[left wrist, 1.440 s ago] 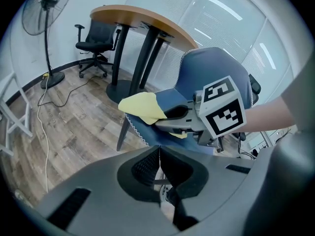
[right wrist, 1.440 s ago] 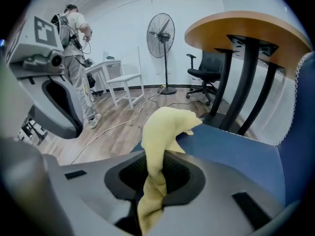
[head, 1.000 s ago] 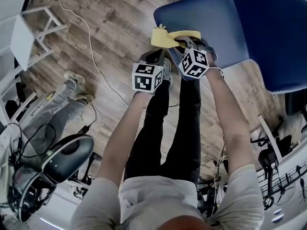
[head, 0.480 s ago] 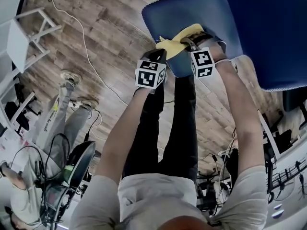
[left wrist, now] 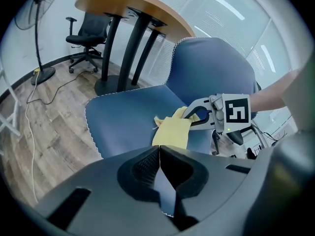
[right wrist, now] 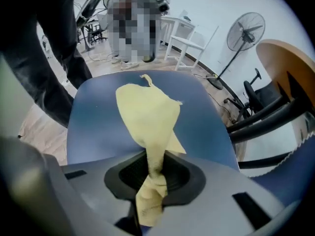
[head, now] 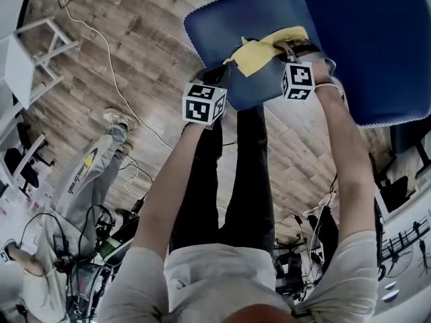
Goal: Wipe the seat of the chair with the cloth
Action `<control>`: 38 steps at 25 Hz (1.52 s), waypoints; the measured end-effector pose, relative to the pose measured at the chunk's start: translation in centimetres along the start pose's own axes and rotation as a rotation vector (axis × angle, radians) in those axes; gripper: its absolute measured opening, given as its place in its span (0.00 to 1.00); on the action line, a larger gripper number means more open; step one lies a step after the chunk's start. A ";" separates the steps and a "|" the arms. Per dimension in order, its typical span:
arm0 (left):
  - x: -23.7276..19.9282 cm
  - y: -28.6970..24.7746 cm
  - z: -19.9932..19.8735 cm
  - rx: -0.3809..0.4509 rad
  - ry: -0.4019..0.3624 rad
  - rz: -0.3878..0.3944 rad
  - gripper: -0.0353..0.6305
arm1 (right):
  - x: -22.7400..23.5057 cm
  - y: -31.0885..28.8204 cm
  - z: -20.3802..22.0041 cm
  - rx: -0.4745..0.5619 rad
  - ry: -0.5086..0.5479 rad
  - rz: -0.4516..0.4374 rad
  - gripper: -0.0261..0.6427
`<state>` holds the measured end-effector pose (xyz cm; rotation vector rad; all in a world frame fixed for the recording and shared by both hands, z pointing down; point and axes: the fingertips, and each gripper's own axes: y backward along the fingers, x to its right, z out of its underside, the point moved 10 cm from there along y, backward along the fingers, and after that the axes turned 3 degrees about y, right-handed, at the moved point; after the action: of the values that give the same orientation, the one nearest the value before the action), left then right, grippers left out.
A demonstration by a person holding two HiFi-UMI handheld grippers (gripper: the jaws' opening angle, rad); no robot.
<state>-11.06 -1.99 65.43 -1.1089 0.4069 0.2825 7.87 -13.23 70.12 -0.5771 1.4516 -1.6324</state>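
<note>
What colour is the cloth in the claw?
Yellow. The cloth shows best in the right gripper view, pinched by the right claw.

One cloth [head: 256,58], one blue chair [head: 222,25], perhaps one fan [right wrist: 246,26] — left gripper [head: 217,75], right gripper [head: 281,47]: two.

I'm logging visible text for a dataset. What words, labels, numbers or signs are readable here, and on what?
Bystander's trouser leg: print down the side, too blurred to read.
Cubes on left gripper and right gripper: square black-and-white markers, no words.
Cloth and chair: no print.
</note>
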 end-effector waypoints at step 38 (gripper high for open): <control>5.2 -0.5 0.5 -0.096 -0.213 0.122 0.09 | -10.2 4.3 8.2 -0.188 -1.376 0.403 0.14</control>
<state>-6.18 -1.65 63.67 -1.1367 0.2732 0.5275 21.04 -9.25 69.78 -1.1088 0.5726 -0.4652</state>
